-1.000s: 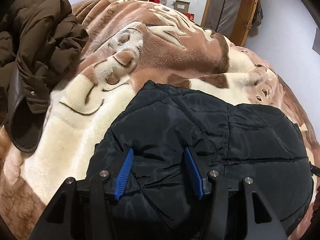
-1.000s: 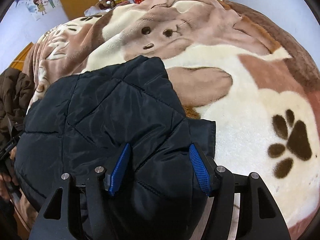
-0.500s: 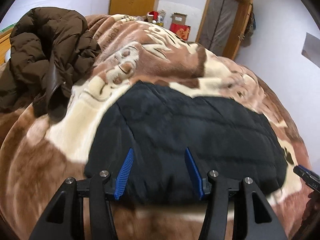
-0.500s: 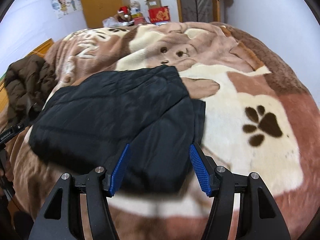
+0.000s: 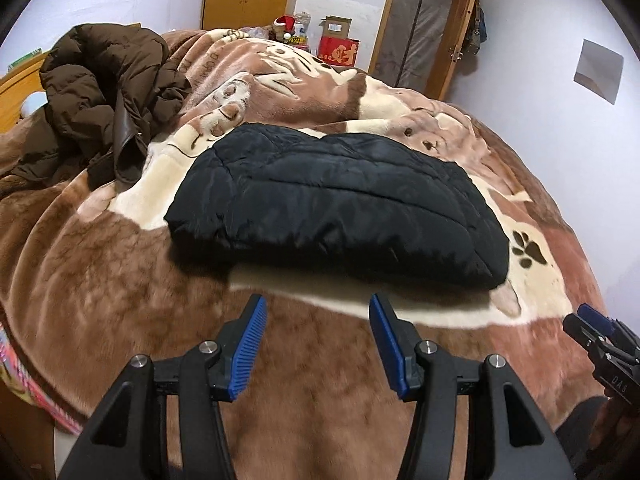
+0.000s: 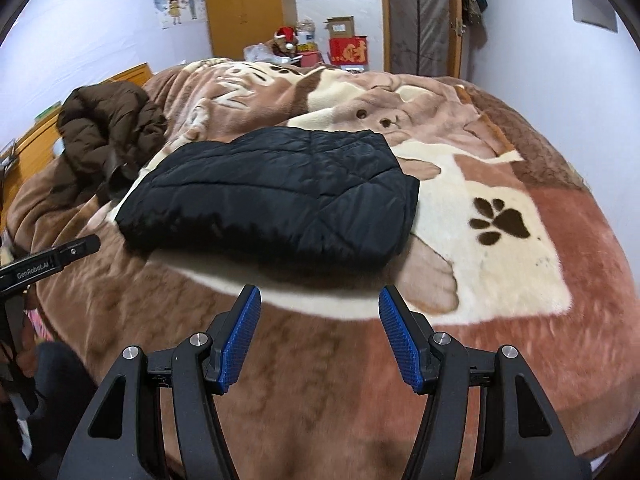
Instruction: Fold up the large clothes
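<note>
A black quilted padded jacket (image 5: pixel 340 200), folded into a thick, roughly rectangular bundle, lies flat near the middle of a plush brown-and-cream fleece blanket (image 5: pixel 120 280) printed with cartoon animal figures and dark paw prints, which covers the bed. The left gripper (image 5: pixel 316 342), black-framed with ribbed blue pads on its fingers (image 5: pixel 246 350), is held above bare blanket on the near side of the jacket; its jaws stand apart with nothing between them, and they do not touch the garment. The right gripper (image 6: pixel 320 338), of the same build, is likewise released and empty, its blue-padded fingers (image 6: pixel 400 344) spread over the blanket just short of the jacket's near edge. In the left wrist view the tip of the right gripper appears at the right margin; in the right wrist view the side of the left gripper enters from the left margin. A crumpled dark brown puffer coat (image 5: pixel 104 96) lies in an unfolded heap on the blanket to the left of the black jacket and well apart from it. Beyond the far end of the bed stand a red printed cardboard box (image 6: pixel 348 50), a plain brown carton above it, and a small red-and-white Santa-style hat (image 6: pixel 285 34). Behind these are yellow wooden wardrobe doors (image 6: pixel 244 4), a wood-framed doorway (image 5: pixel 424 28) and pale walls, one bearing a cartoon poster (image 6: pixel 178 2).
</note>
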A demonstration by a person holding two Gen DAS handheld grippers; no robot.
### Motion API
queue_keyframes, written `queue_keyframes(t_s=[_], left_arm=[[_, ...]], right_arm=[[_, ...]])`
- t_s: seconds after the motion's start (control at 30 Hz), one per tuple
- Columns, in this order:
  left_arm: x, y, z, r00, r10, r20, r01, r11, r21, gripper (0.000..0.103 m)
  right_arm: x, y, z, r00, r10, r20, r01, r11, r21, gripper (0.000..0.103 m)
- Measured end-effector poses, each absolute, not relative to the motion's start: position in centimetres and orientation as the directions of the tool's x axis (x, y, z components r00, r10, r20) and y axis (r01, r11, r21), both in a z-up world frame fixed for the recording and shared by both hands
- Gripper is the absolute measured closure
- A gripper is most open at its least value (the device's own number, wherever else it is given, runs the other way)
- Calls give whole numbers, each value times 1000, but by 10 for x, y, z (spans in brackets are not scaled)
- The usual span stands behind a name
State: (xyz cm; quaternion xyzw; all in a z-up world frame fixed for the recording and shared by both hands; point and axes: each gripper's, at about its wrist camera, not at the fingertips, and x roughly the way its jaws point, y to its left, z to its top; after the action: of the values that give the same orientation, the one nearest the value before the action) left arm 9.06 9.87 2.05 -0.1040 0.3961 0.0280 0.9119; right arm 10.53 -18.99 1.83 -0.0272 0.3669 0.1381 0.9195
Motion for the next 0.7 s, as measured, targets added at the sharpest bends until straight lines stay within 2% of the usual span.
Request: queue_keyframes(t_s=[0.23,0.47,0.7], left_arm=[[55,87,24,682,-27,-731,-137,977,-164,47],[49,78,20,670,-6,-743,-134,983,-128,47],[46,77,19,673,-20,-740,-130,981,-144,47]], right_arm=[[73,-187,22,706,235,-668,-294,956,26,41],[69,-183,20,701,238,-672,-303,953,22,41],[65,-177,16,689,242,-683,-316,949,18,41]])
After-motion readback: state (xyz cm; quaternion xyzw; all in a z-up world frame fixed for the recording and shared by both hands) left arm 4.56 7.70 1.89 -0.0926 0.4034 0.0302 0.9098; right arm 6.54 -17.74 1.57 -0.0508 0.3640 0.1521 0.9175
